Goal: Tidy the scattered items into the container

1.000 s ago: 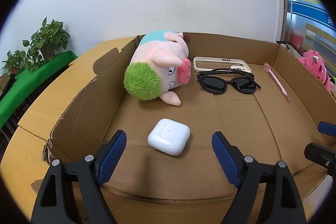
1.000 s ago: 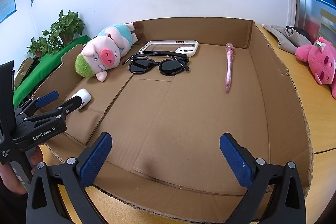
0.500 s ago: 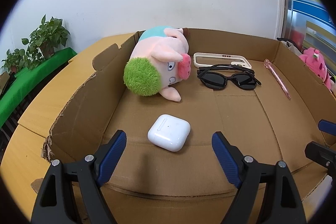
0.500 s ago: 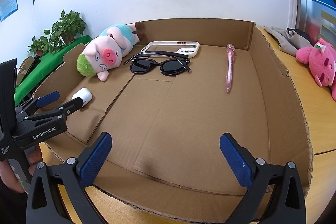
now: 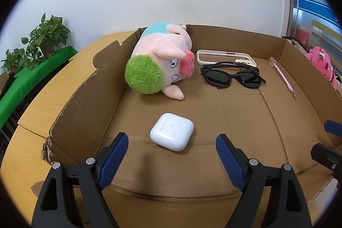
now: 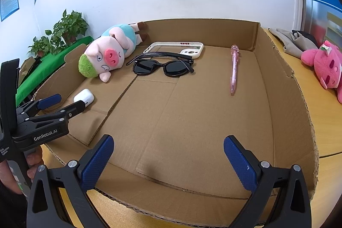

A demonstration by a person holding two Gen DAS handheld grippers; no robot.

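Observation:
A shallow cardboard box (image 5: 85,97) (image 6: 284,87) lies on a wooden table. Inside it are a pig plush (image 5: 159,65) (image 6: 109,50), black sunglasses (image 5: 232,77) (image 6: 164,64), a white phone case (image 5: 225,56) (image 6: 177,48), a pink pen (image 5: 283,76) (image 6: 234,68) and a white earbud case (image 5: 172,131) (image 6: 84,96). My left gripper (image 5: 172,149) (image 6: 62,100) is open and empty, just short of the earbud case. My right gripper (image 6: 168,153) is open and empty over the box's near edge.
A pink strawberry plush (image 6: 327,66) (image 5: 322,63) lies on the table outside the box at the right, with grey cloth (image 6: 292,42) behind it. Potted plants (image 5: 40,40) on a green surface stand at the far left. A white wall is behind.
Both grippers have drawn back and risen slightly from the box. Nothing in the box has moved, and both grippers stay open.

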